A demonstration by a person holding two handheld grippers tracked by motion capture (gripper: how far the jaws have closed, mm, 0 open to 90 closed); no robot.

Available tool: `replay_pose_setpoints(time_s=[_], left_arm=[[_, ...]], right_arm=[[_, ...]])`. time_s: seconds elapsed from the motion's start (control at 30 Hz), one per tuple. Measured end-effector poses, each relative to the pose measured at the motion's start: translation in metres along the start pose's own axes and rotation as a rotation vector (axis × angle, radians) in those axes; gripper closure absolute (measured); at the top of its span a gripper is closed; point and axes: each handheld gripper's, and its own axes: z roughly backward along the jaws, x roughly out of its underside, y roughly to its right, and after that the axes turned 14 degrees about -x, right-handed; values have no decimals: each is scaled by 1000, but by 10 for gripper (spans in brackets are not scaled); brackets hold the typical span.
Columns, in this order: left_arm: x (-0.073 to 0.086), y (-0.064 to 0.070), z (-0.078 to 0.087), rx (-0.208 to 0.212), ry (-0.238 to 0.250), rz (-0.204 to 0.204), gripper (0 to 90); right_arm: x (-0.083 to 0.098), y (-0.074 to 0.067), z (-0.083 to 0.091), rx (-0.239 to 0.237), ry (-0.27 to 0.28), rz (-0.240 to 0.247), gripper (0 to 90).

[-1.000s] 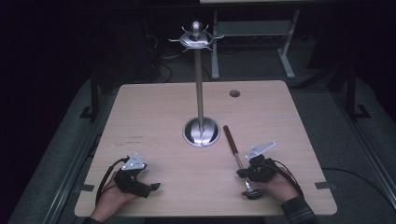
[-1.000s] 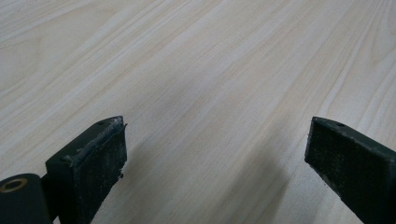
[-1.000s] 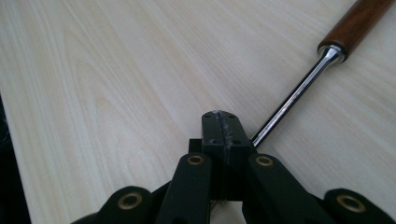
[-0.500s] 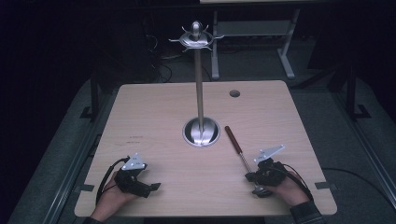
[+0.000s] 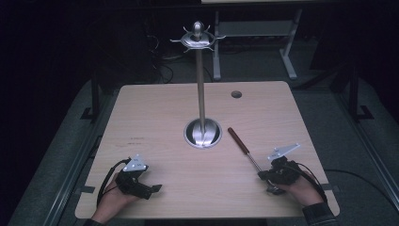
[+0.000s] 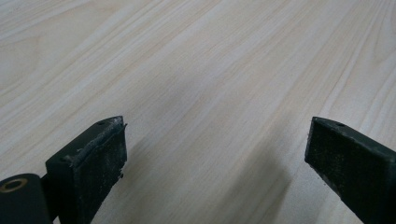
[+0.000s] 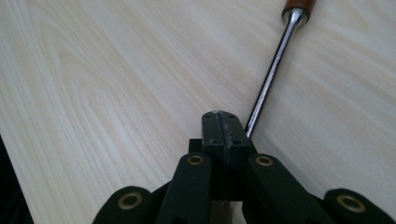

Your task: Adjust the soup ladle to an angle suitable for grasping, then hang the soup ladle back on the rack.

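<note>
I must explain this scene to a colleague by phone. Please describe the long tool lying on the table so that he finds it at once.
On the wooden table, find the tall metal stand with its round base in the middle. Just right of that base lies the tool, pointing toward the right gripper. It is the one loose item there: a slim shiny shaft with a reddish-brown handle.

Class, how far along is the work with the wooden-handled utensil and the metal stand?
Done: nothing yet. The utensil lies flat on the table beside the stand, whose top hooks look bare.
In hand: the right gripper sits beside the utensil's metal shaft, jaws shut, apparently not clamping it. The left gripper rests open.
Left: gripping, lifting, probably hanging it.
</note>
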Motion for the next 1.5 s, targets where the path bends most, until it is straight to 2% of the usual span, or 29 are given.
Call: replay_pose_setpoints(time_s=[0.13, 0.27, 0.4, 0.5, 0.73, 0.8, 0.97, 1.03, 1.13, 1.3, 1.5], left_arm=[[0, -1, 0, -3, 0, -10, 50], [1, -1, 0, -6, 6, -1, 50], [1, 0, 1, -5, 6, -3, 50], [2, 0, 2, -5, 5, 8, 50], [3, -1, 3, -8, 1, 3, 50], [3, -1, 2, -7, 1, 5, 50], [3, -1, 2, -5, 0, 6, 50], [3, -1, 2, -6, 2, 7, 50], [3, -1, 2, -6, 2, 4, 50], [3, -1, 3, -4, 2, 1, 50], [3, -1, 2, -3, 2, 6, 50]], right_arm=[[-7, 1, 4, -1, 24, 2, 896], [-19, 4, 5, 10, 41, -5, 835], [-33, 10, 1, 33, 35, 1, 803], [-44, 15, -1, 49, 36, -10, 781], [-66, 28, -5, 87, 39, -22, 739], [-70, 31, -8, 103, 29, -31, 731], [-82, 38, -19, 97, 6, -44, 710], [-86, 40, -24, 110, -31, -41, 699], [-91, 42, -31, 113, -55, -52, 683], [-95, 46, -41, 139, -82, -62, 679], [-95, 46, -45, 139, -89, -77, 664]])
